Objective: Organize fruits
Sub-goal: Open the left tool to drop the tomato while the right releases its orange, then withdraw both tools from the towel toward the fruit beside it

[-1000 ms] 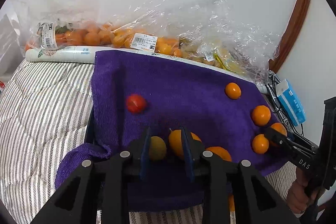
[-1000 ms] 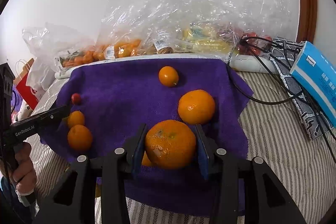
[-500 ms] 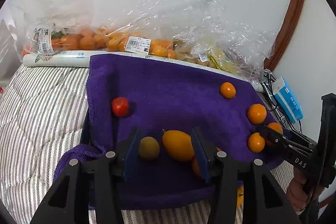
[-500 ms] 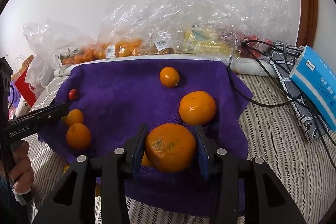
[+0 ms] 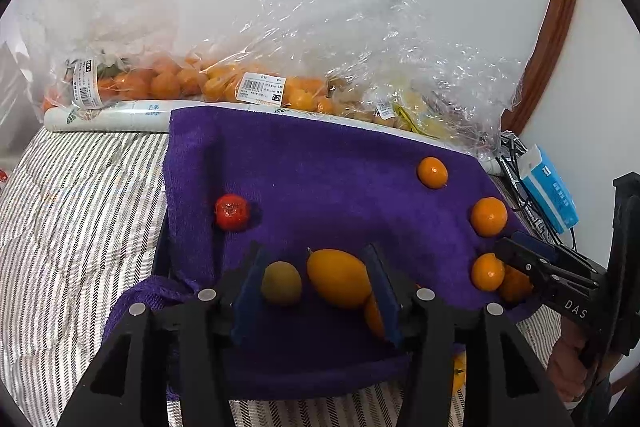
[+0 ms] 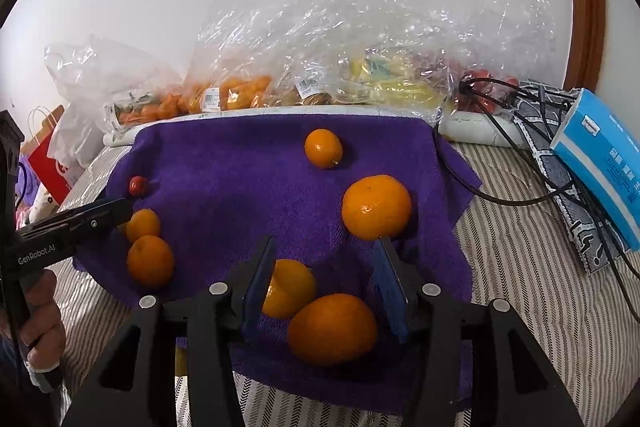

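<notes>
A purple towel [image 5: 328, 179] [image 6: 248, 179] holds loose fruit. My left gripper [image 5: 316, 287] is open; a yellow-orange oval fruit [image 5: 339, 278] and a small green fruit [image 5: 281, 283] lie between its fingers on the towel. A red fruit [image 5: 232, 211] lies to the far left. My right gripper [image 6: 326, 287] is open; a large orange [image 6: 332, 329] lies below its fingers, with another orange [image 6: 290, 287] beside the left finger. Two more oranges [image 6: 376, 207] [image 6: 323, 148] lie further back. Two small oranges [image 6: 150, 259] sit near the left gripper's tip.
Clear plastic bags of oranges and other fruit [image 5: 240, 87] [image 6: 320, 75] line the wall behind the towel. A blue box [image 6: 604, 163] and black cables [image 6: 520, 195] lie to the right on the striped bedding [image 5: 72, 211]. A red paper bag [image 6: 44, 155] stands far left.
My left gripper opened and drew back, leaving the yellow-orange fruit on the towel. My right gripper opened and released the large orange, which now rests on the towel.
</notes>
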`<state>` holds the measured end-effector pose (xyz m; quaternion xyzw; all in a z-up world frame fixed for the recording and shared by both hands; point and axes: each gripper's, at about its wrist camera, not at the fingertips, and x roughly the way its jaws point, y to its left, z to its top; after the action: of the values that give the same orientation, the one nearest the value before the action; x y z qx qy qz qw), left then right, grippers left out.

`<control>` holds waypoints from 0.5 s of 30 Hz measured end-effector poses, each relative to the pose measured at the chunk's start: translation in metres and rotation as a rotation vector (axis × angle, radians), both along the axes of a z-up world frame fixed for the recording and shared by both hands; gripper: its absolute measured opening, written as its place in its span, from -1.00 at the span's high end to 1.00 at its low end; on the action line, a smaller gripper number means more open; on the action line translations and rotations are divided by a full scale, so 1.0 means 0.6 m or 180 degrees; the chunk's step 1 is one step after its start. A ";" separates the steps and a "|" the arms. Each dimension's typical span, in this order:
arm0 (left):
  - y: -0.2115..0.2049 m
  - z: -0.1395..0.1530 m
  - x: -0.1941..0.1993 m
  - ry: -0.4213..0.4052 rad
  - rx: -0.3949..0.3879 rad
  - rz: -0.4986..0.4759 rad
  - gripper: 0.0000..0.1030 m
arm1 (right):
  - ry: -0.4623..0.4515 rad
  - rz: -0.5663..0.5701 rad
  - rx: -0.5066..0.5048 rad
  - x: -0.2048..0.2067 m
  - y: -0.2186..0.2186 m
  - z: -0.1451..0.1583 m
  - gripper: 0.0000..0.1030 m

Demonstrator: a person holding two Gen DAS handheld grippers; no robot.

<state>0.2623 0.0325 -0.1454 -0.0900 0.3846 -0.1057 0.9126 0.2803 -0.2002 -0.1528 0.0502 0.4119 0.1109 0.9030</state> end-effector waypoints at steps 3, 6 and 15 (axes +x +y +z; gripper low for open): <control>0.001 0.003 -0.002 -0.0044 -0.0011 0.0023 0.03 | -0.0024 -0.0029 0.0030 -0.001 -0.003 0.003 0.00; 0.001 0.007 -0.005 -0.0092 -0.0002 0.0046 0.03 | -0.0059 -0.0029 0.0040 -0.004 -0.003 0.007 -0.01; 0.004 0.021 -0.019 -0.0217 -0.0056 0.0134 0.03 | -0.0240 0.0080 0.0063 -0.019 0.012 0.023 -0.29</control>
<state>0.2509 0.0347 -0.1330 -0.1025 0.3504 -0.0929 0.9263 0.2692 -0.1929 -0.1389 0.0497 0.3770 0.1282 0.9159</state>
